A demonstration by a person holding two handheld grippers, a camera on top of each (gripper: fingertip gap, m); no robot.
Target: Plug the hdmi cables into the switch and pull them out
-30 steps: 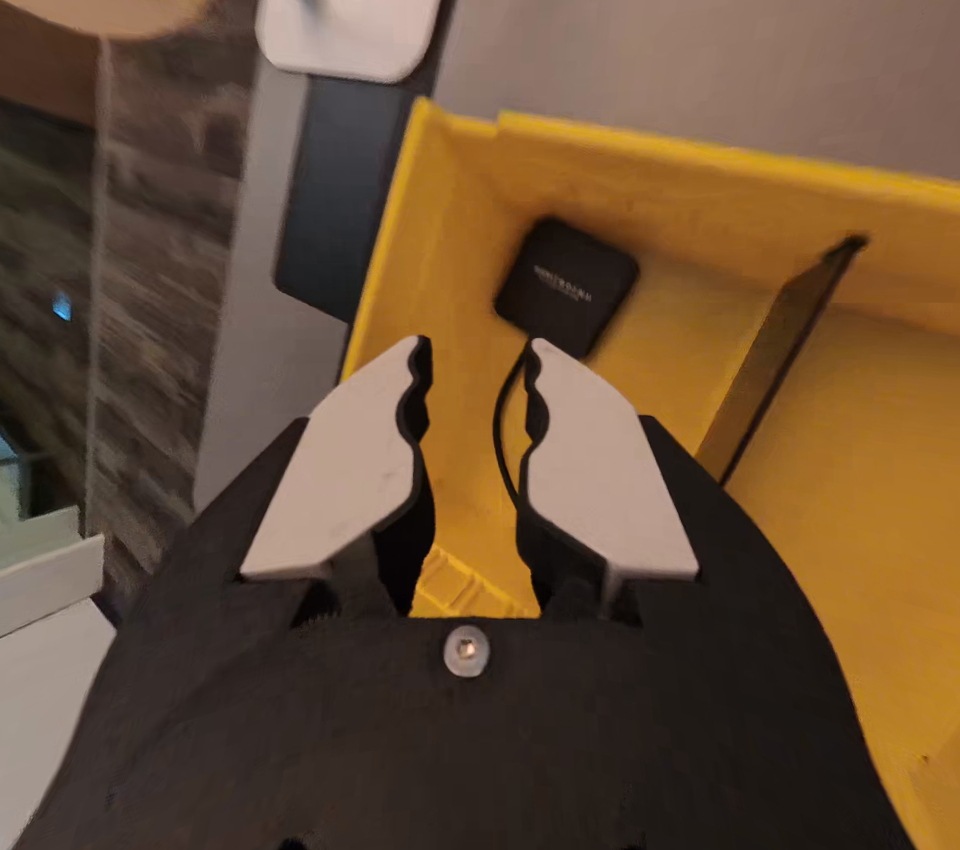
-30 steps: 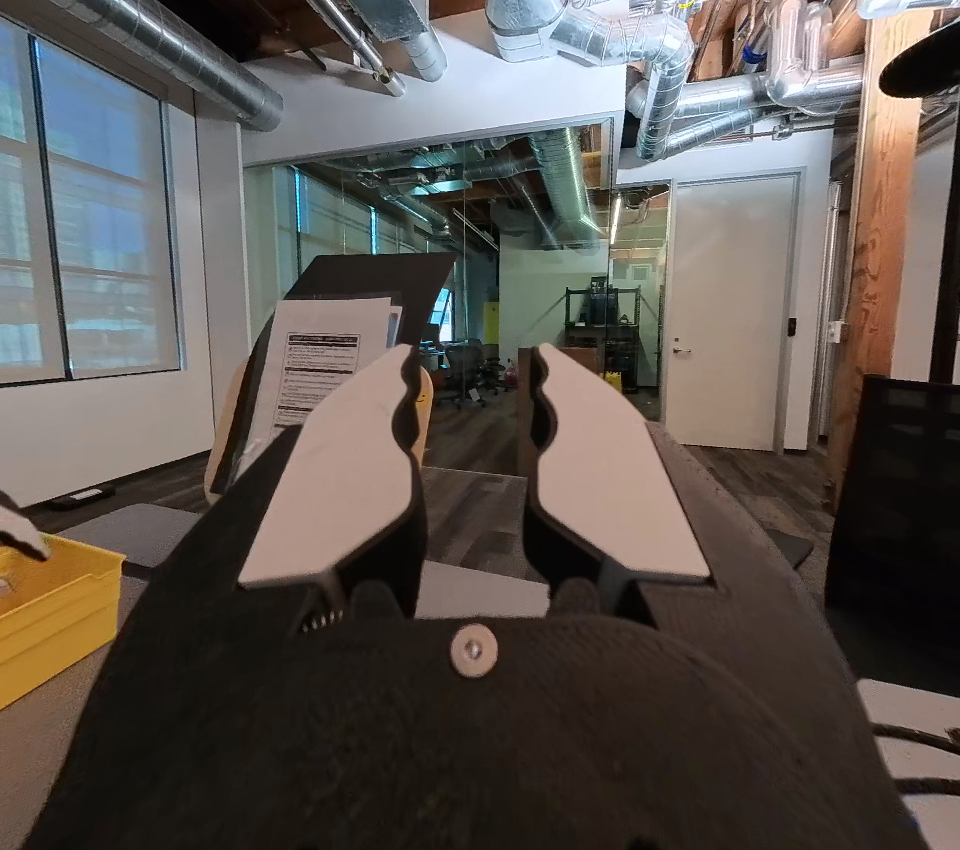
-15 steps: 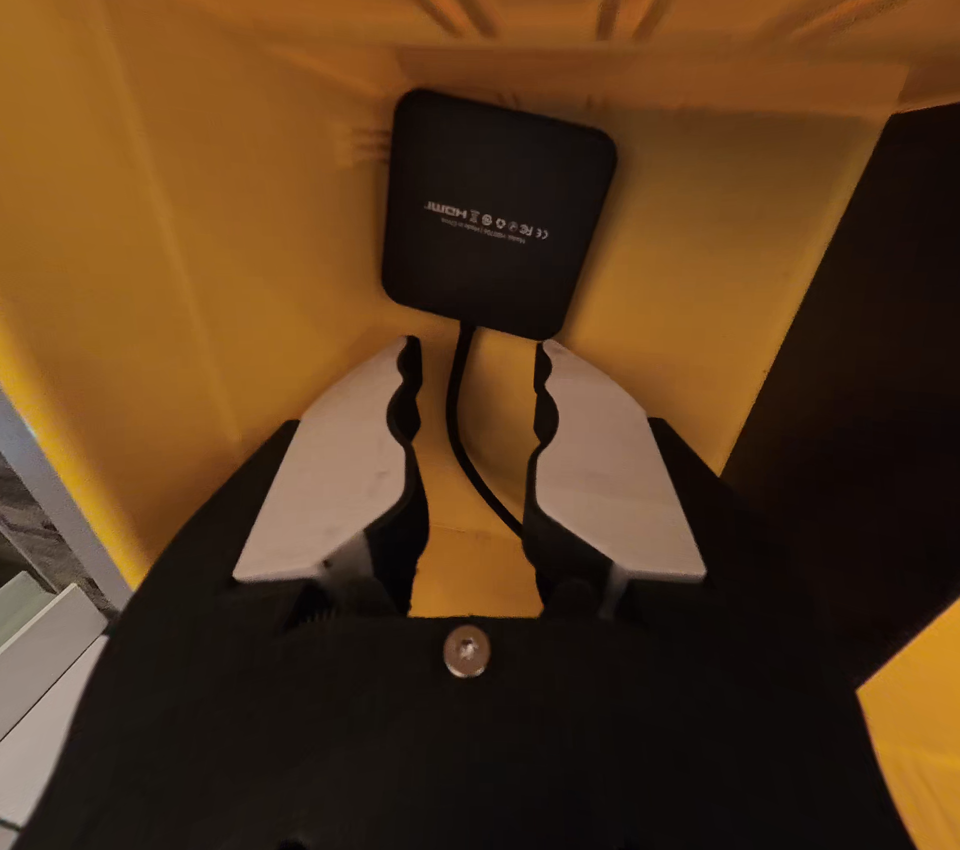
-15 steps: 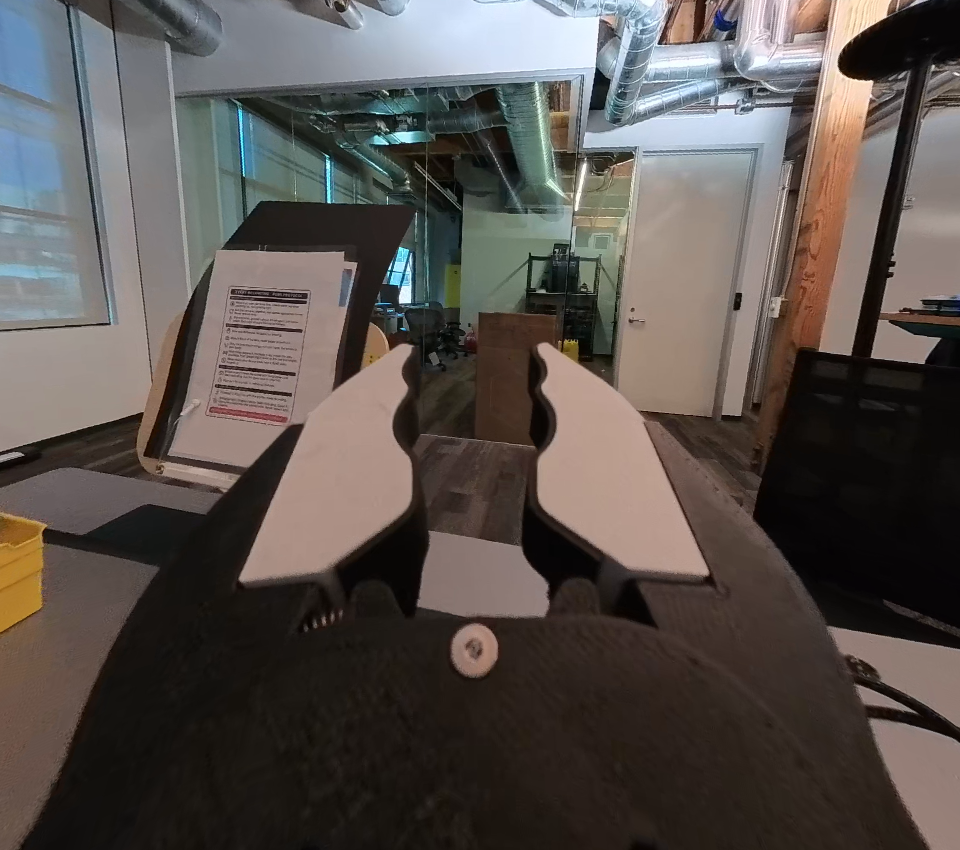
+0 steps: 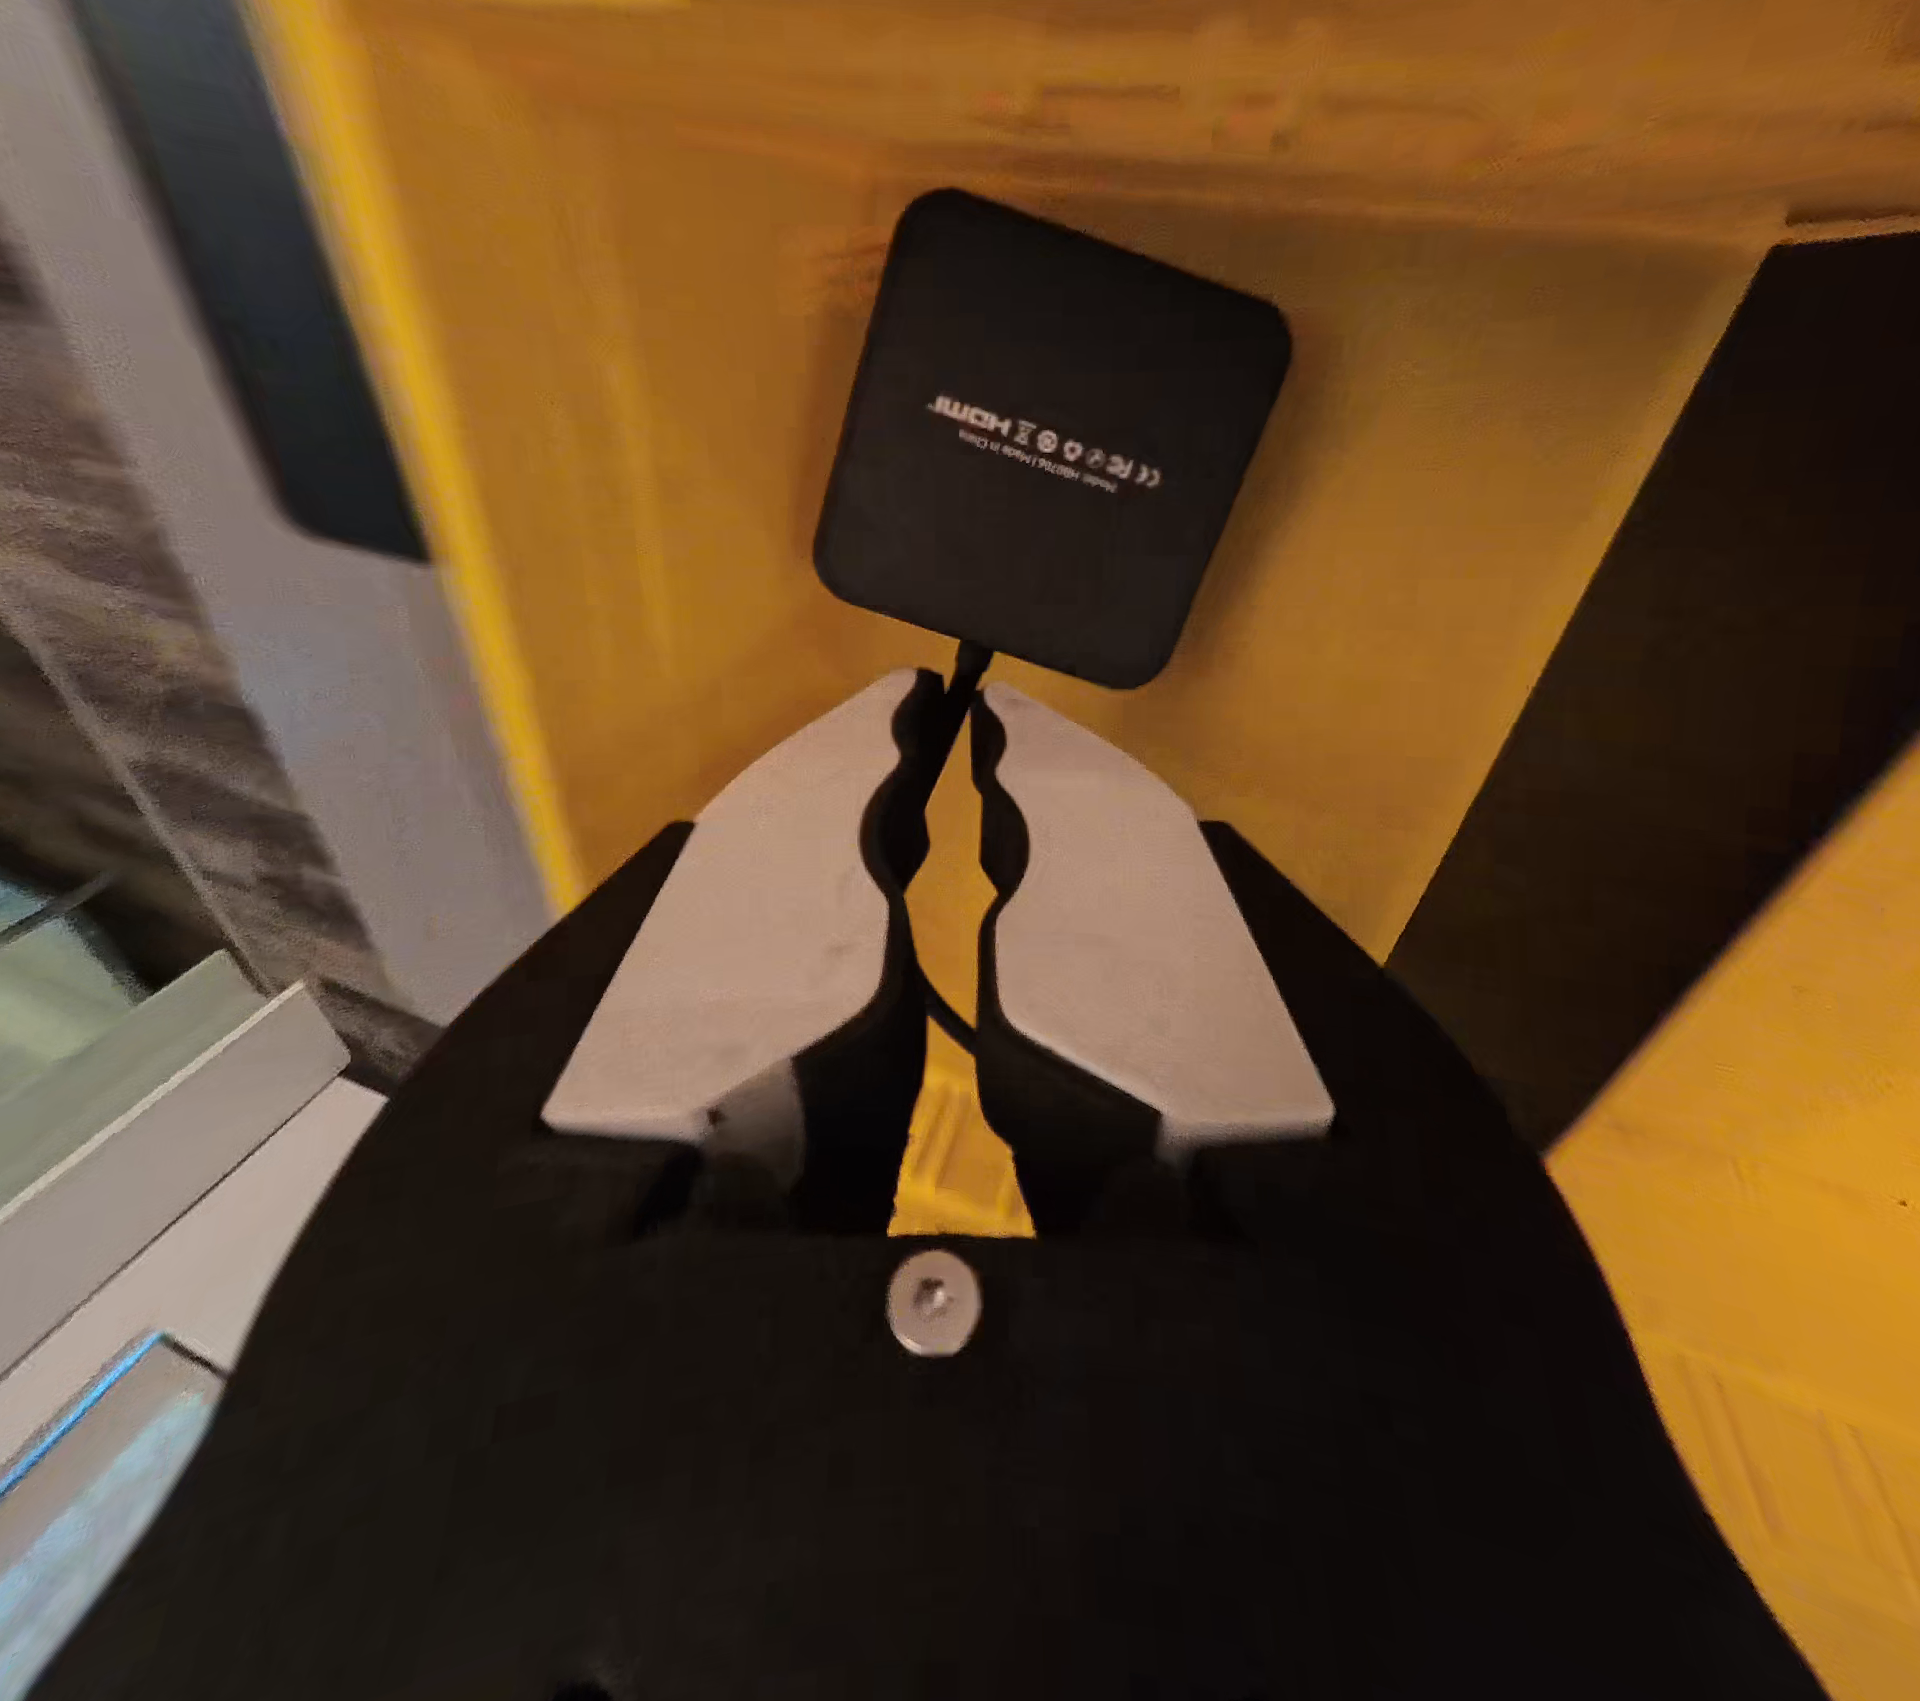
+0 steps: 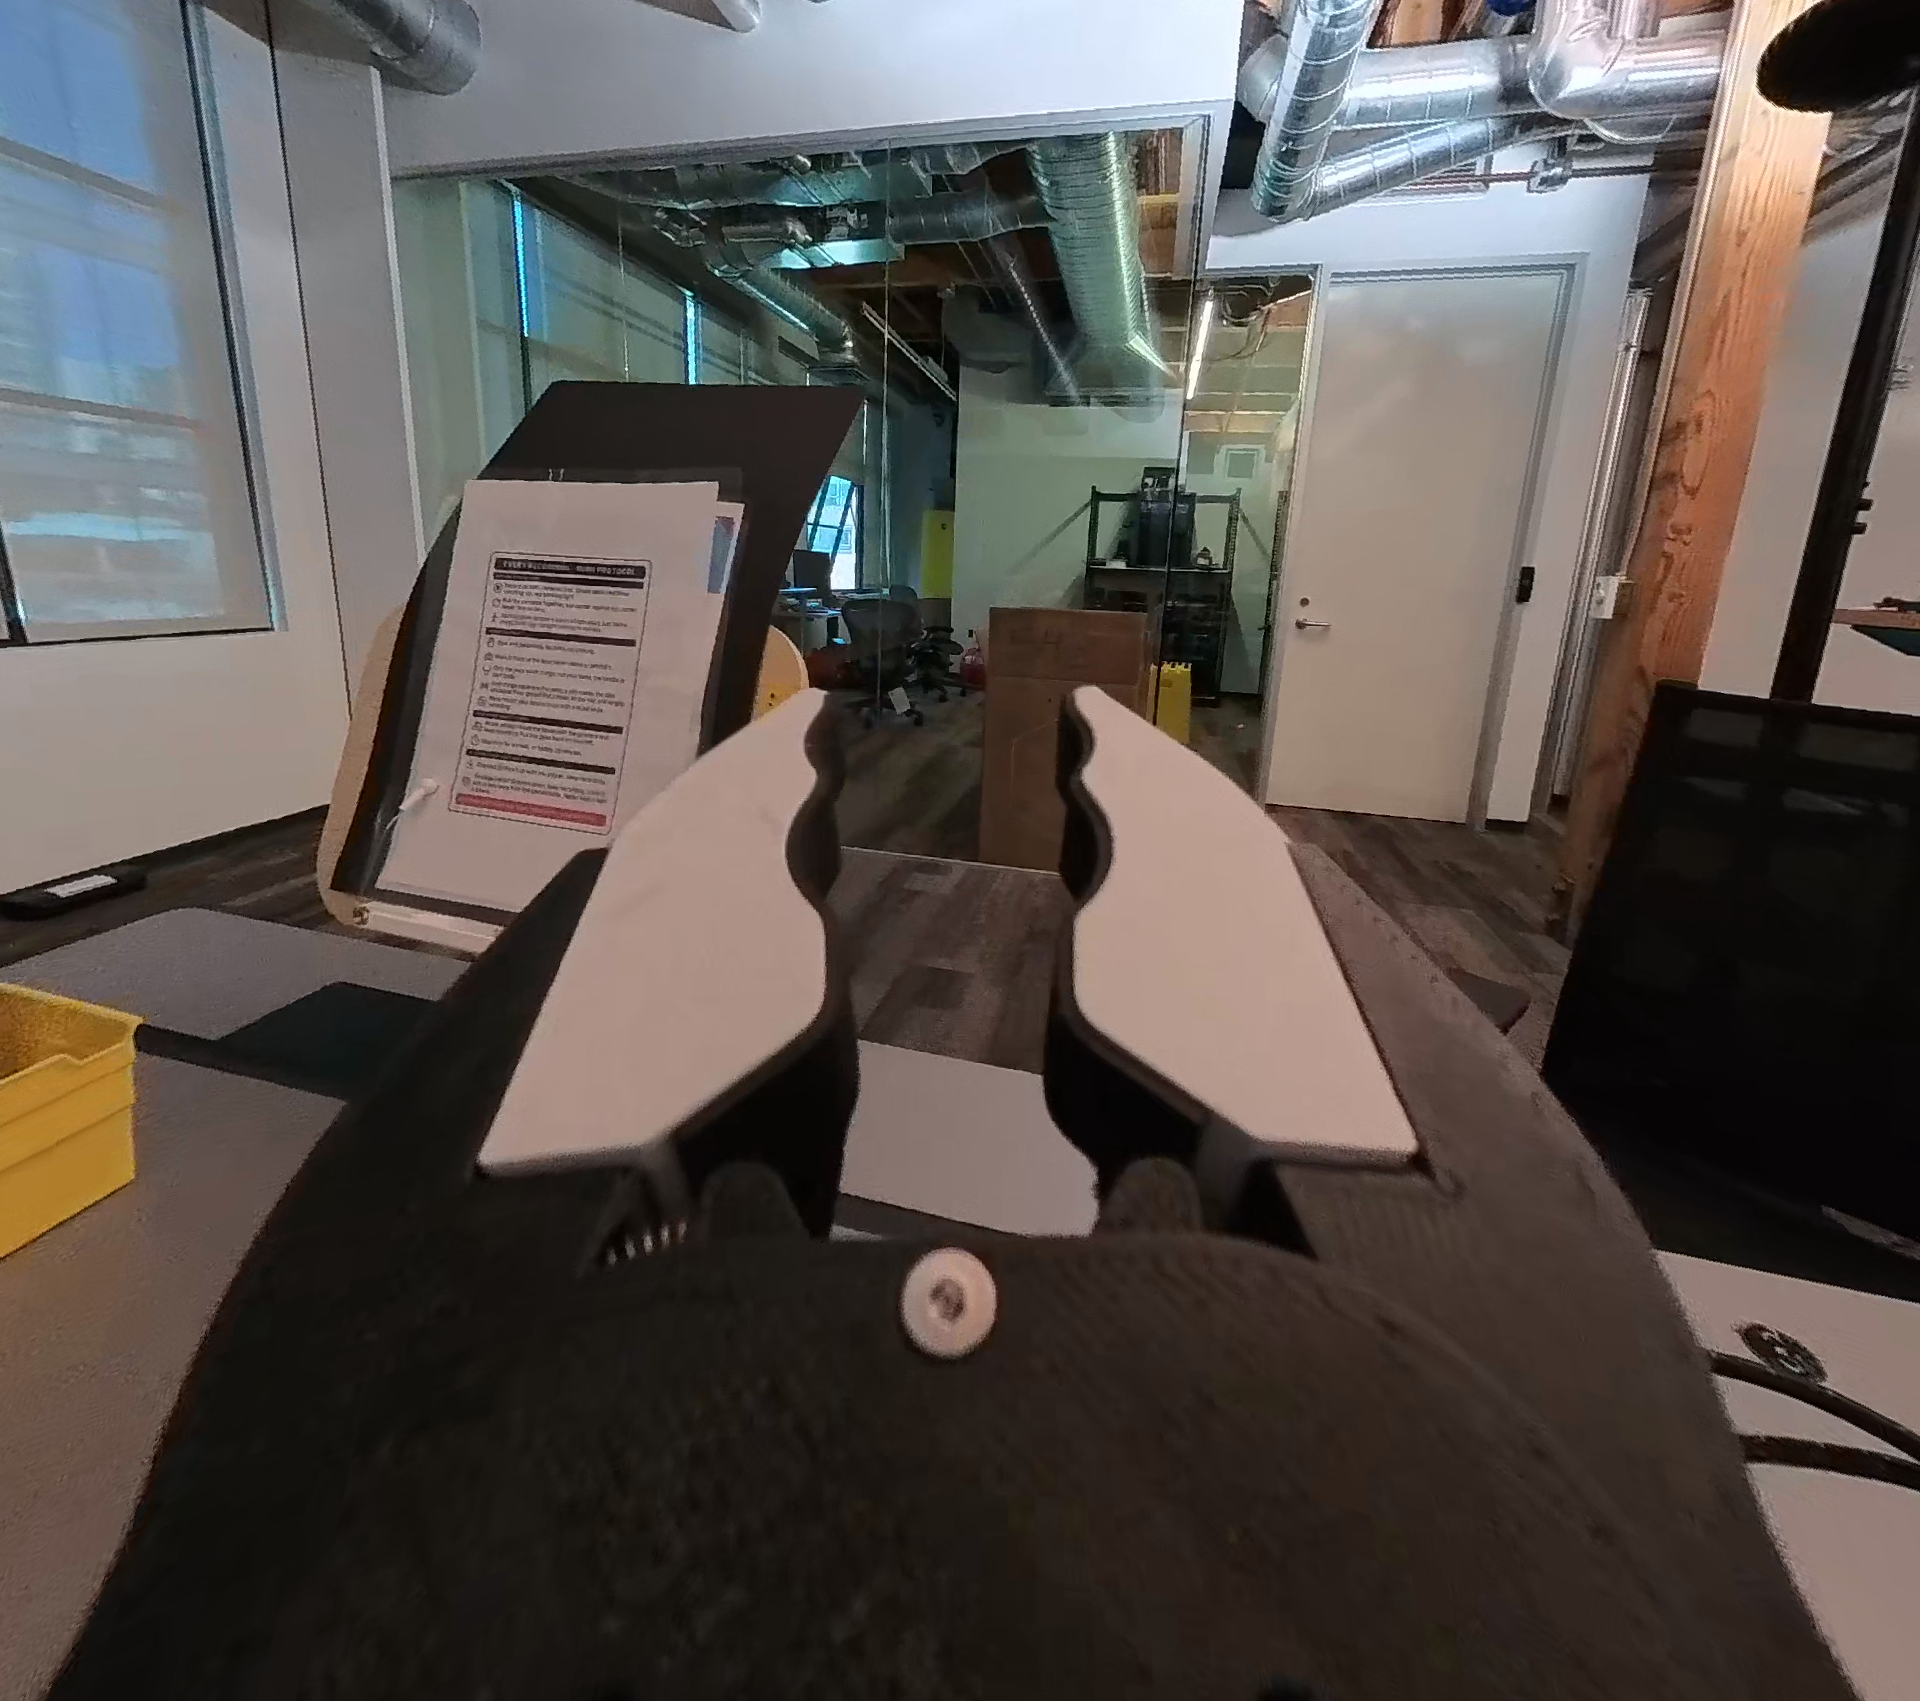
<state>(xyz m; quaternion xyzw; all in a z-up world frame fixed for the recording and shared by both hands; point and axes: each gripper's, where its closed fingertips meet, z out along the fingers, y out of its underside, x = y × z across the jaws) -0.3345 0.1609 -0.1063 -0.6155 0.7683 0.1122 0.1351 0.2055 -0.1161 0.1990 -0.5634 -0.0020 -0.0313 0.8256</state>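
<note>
Thin black cable (image 5: 940, 1017) hidden behind left claw (image 5: 951, 701) fingers toward 6 o'clock. Yellow plastic bin (image 6: 62, 1101) cut off at 9 o'clock edge.

- Your left gripper (image 5: 951, 695) reaches into the yellow bin (image 5: 623, 404), its two pale fingers (image 5: 769, 913) drawn close together
- Between the fingertips runs the thin black cable (image 5: 961, 695), pinched right where it leaves the switch
- The switch (image 5: 1049, 436) is a flat black square with rounded corners and small white print on its face, lying on the bin floor close to the far wall
- A black divider (image 5: 1662, 664) stands upright to the right of the switch, splitting the bin
- Left of the bin you see a dark pad (image 5: 260, 249) on a grey surface (image 5: 343, 768), both blurred
</note>
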